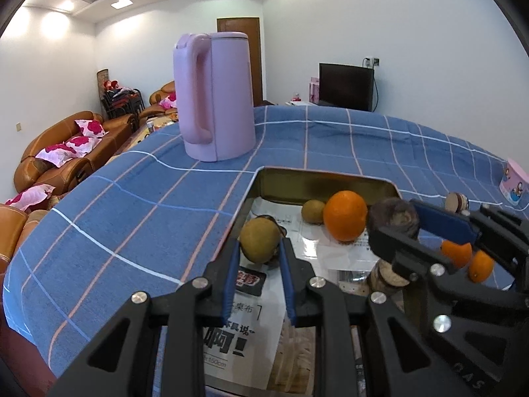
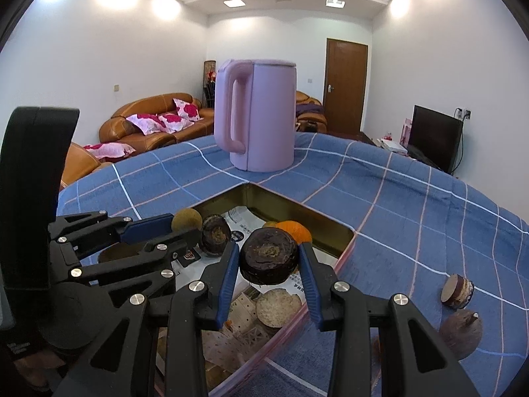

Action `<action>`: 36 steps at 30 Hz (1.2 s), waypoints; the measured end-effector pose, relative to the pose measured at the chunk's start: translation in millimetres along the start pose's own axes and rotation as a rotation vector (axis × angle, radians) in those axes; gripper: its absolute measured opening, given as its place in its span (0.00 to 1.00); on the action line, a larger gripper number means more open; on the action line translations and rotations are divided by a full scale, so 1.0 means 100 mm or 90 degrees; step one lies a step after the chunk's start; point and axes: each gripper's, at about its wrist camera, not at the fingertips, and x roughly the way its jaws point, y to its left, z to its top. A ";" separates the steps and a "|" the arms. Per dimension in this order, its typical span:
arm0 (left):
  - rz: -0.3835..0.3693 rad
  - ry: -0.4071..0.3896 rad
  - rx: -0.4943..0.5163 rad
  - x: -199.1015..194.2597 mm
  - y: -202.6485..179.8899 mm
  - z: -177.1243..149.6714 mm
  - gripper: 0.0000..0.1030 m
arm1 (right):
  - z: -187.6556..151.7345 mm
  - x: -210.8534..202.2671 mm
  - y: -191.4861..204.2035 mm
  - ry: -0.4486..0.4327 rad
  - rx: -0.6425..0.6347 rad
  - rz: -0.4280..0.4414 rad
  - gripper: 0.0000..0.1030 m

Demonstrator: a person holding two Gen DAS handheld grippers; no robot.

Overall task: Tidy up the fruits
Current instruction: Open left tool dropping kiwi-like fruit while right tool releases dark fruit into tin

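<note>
A: What have the left tongs (image 1: 258, 255) got?
B: They're clamped on a brownish-green round fruit (image 1: 260, 240), held over the near left corner of the metal tray (image 1: 317, 183).
A: And the right tongs (image 2: 268, 263)?
B: Closed on a dark purple-brown fruit (image 2: 268, 260), its stem scar facing the camera, also above the tray.
A: What lies beyond them?
B: Just past the left tongs, inside the tray, an orange (image 1: 345, 215) with a small brown fruit (image 1: 313, 211) beside it, on printed paper (image 1: 334, 248). Another dark fruit (image 2: 215, 235) lies between the two tongs.
A: Anything outside the tray?
B: To the right of the right tongs, on the blue checked tabletop (image 2: 413, 218), a cut piece (image 2: 457, 290) and a dark whole fruit (image 2: 460, 333). Well beyond both tongs stands a pink kettle (image 2: 261, 115).
</note>
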 end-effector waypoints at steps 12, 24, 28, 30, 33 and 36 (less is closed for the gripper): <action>0.000 0.010 0.003 0.02 0.00 0.00 0.25 | 0.00 0.11 -0.03 0.036 0.009 -0.003 0.38; 0.009 0.003 -0.004 -0.01 0.02 0.00 0.35 | 0.00 0.12 -0.10 0.038 0.032 -0.011 0.49; 0.010 -0.005 -0.001 -0.05 0.00 -0.01 0.40 | -0.01 0.04 -0.12 0.011 0.036 -0.020 0.49; 0.008 -0.010 -0.007 -0.07 0.00 0.00 0.44 | -0.01 -0.01 -0.13 -0.003 0.041 -0.022 0.49; 0.013 -0.030 -0.014 -0.16 -0.01 0.02 0.61 | -0.03 -0.13 -0.16 -0.033 0.048 -0.029 0.51; 0.009 -0.054 -0.014 -0.28 -0.08 0.06 0.66 | -0.09 -0.31 -0.22 -0.057 0.041 -0.053 0.53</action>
